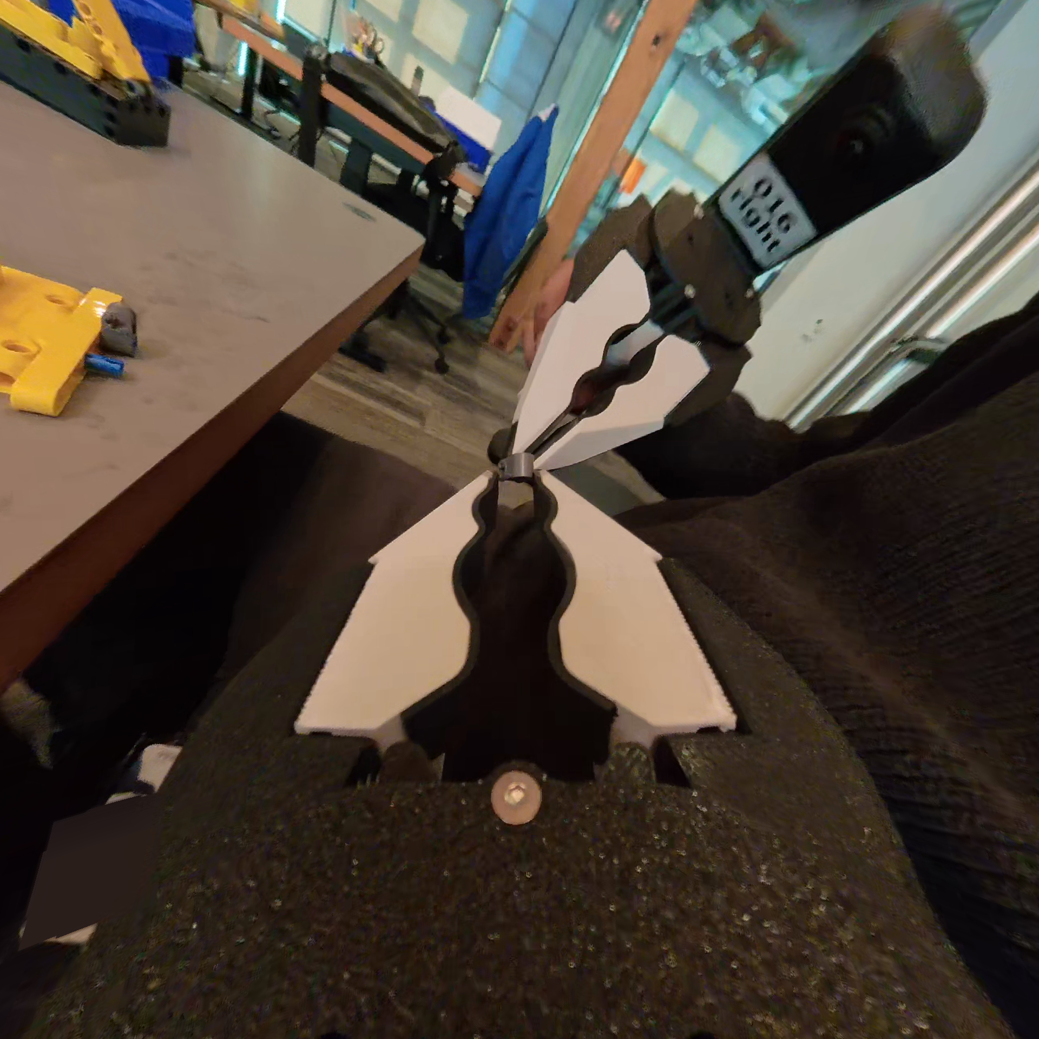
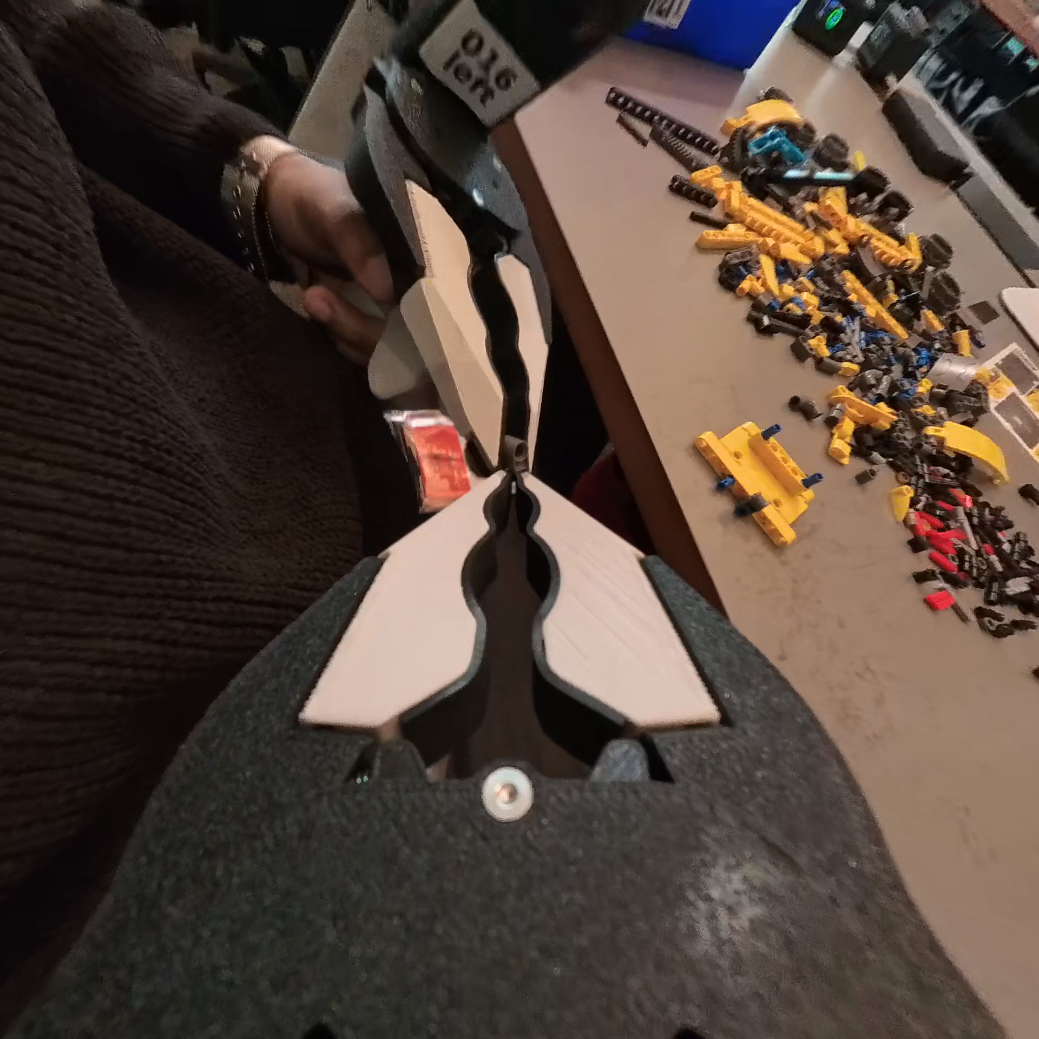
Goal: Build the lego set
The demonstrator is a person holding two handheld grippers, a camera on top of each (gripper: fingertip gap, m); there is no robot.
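Note:
My left gripper (image 1: 516,478) is shut on a small grey ring-shaped piece (image 1: 516,466). My right gripper (image 1: 525,452) comes in from the upper right, tip to tip with it, shut on a thin black rod (image 1: 562,416) whose end meets the grey piece. In the right wrist view my right gripper (image 2: 514,479) points at the left gripper (image 2: 514,458), which holds the grey piece (image 2: 518,451) just in front of it. Both grippers hang off the table's edge above a dark knitted garment (image 1: 843,562). A hand (image 2: 326,236) grips the left gripper's handle.
The grey table (image 1: 168,253) lies to the left, with a yellow brick assembly (image 1: 45,337), also in the right wrist view (image 2: 753,483). A pile of yellow, black and blue pieces (image 2: 832,270) and red pieces (image 2: 956,540) lie beyond. An orange packet (image 2: 438,461) sits below the grippers. Only a small space, under 4 cm, lies between the two pairs of fingers.

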